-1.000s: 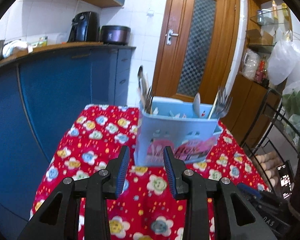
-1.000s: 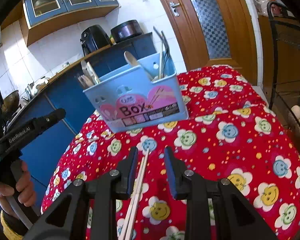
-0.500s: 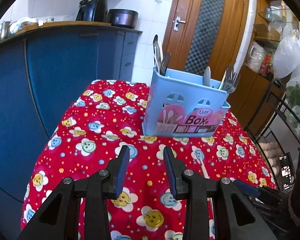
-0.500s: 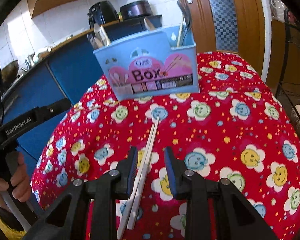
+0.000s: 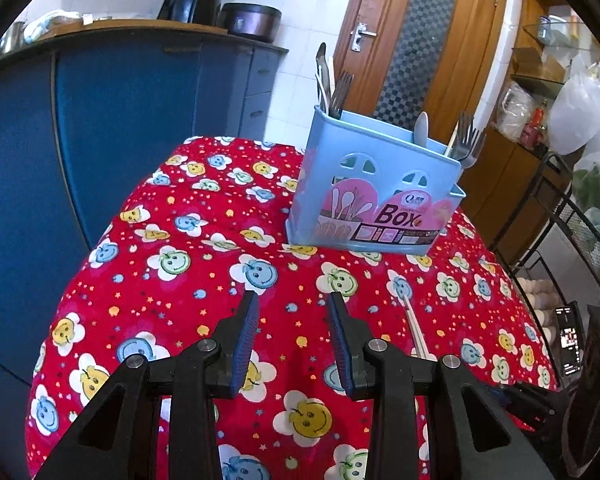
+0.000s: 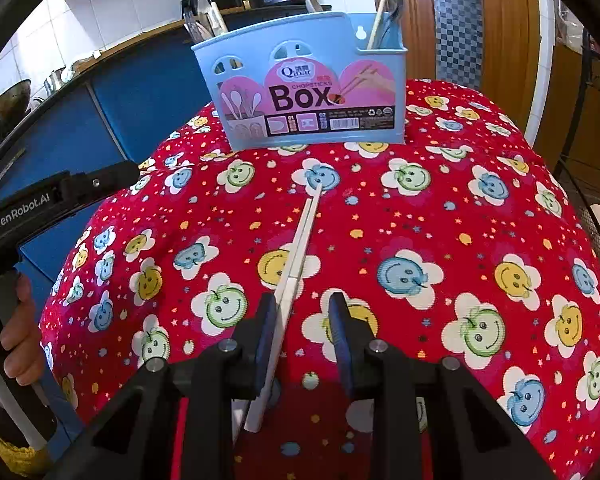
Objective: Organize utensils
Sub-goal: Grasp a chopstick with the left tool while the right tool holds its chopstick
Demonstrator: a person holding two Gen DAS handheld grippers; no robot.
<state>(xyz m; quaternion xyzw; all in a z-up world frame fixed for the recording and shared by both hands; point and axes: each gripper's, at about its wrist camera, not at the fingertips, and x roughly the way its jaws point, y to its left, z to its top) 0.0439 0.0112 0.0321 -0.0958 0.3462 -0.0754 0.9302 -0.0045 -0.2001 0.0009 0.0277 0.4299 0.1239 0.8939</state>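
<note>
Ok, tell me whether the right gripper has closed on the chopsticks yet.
No, the right gripper stands open around the chopsticks, which lie flat on the tablecloth beside its left finger, the other finger well clear.

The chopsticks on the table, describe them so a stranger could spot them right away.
Find the red smiley-flower tablecloth and the blue utensil box on it. In front of the box lies a pale pair of chopsticks, the only utensils flat on the cloth.
</note>
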